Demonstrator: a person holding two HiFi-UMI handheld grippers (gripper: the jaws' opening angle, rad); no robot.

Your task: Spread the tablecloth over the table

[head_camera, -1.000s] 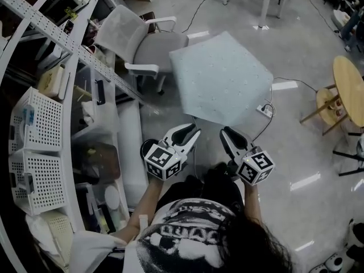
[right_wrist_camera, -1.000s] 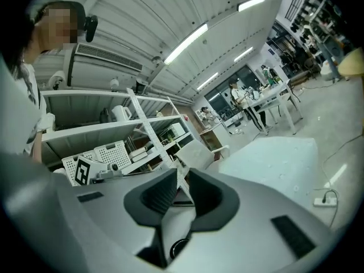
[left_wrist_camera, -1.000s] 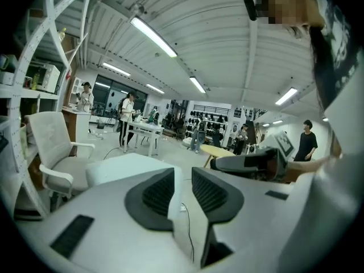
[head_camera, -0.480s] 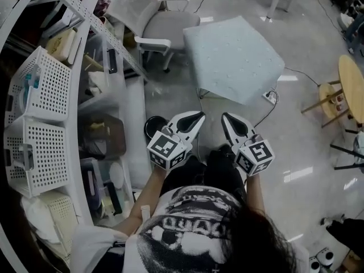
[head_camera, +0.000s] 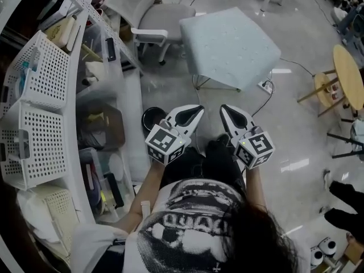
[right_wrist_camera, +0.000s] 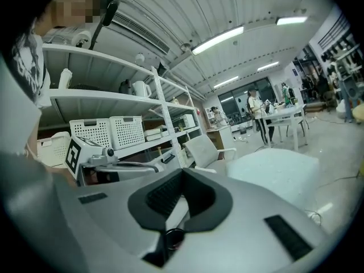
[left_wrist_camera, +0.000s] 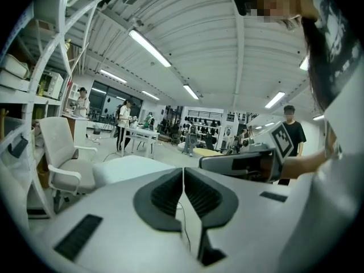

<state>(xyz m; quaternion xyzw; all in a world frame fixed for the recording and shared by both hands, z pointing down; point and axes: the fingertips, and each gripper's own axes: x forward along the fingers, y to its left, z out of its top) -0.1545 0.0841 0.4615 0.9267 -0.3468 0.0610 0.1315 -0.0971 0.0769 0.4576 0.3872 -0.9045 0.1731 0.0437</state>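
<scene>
Both shut, left gripper (head_camera: 198,109), right gripper (head_camera: 223,108), tablecloth (head_camera: 230,45) well ahead

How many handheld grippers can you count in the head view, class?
2. The left gripper is left of centre, nearer the person than the spread tablecloth; the right gripper is beside it on the right. Both are shut and empty. None seems hidden.

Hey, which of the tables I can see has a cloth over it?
The square table ahead, beside the grey office chair: a pale dotted tablecloth covers it. The round table at right is bare wood.
</scene>
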